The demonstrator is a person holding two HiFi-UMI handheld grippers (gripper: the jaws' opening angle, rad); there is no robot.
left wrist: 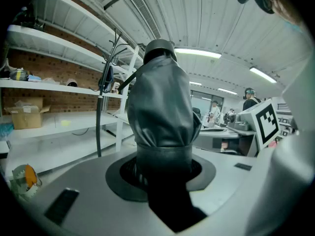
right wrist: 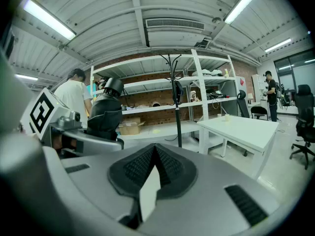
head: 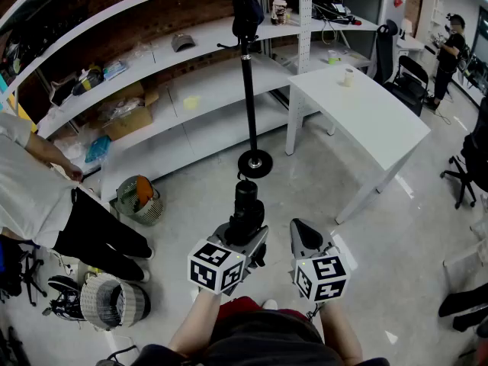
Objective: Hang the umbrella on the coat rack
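A folded black umbrella in its sleeve stands up out of my left gripper, whose jaws are shut on its lower part. In the left gripper view the umbrella fills the middle, clamped between the pads of the left gripper. The black coat rack rises straight ahead on its round base, and a dark item hangs near its top. It also shows as the coat rack in the right gripper view. My right gripper hovers beside the left, shut and empty, the right gripper pads meeting.
A white table with a cup stands right of the rack. White shelves run behind it. A person stands at the left by a basket. Office chairs and another person are at the far right.
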